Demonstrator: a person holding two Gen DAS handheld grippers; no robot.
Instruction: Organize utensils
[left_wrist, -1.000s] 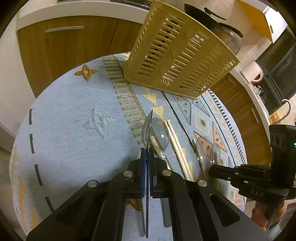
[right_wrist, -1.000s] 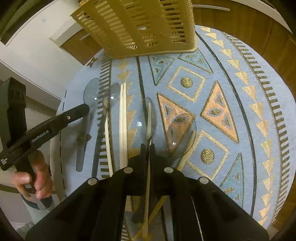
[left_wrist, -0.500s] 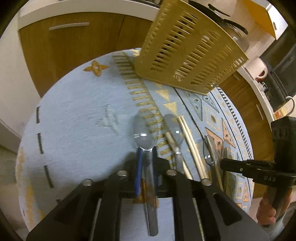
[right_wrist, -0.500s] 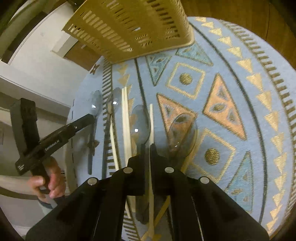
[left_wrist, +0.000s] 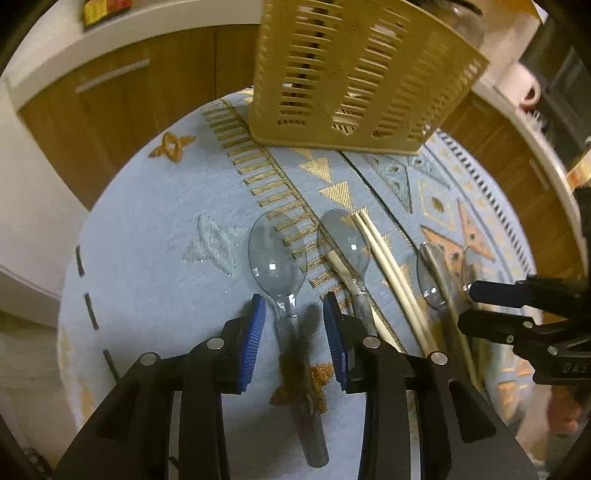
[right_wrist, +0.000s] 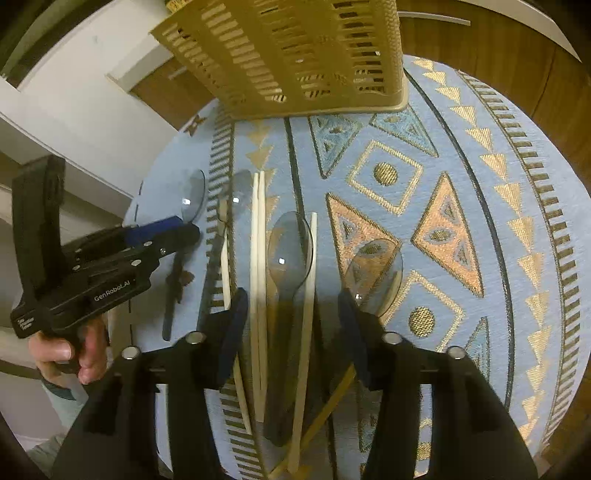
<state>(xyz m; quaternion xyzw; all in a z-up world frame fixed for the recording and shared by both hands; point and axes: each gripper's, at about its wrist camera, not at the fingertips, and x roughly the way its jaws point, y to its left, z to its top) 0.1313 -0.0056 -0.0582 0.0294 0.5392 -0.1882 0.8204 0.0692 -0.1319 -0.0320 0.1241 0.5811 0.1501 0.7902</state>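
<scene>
Worktop (left_wrist: 147, 229): blue patterned cloth.
Writing: "GenRobot.AI" on left tool (right_wrist: 181, 229).
Clear spoon (left_wrist: 279, 258): bowl toward basket (left_wrist: 354, 74).
Tools: left (left_wrist: 293, 310), right (right_wrist: 291, 306) just opening, gripping nothing.

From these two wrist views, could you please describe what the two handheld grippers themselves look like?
Both are matte black plastic. The left gripper has ridged blue pads on its fingers, silver bolt heads at the joints, and white "GenRobot.AI" lettering on its side. The right gripper looks alike, with dark blue pads and "DAS" embossed on its side.

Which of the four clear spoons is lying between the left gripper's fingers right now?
The outermost spoon, alone on the plain blue cloth. The left gripper straddles its neck, its fingers having just opened off it; the other three lie among the chopsticks.
</scene>
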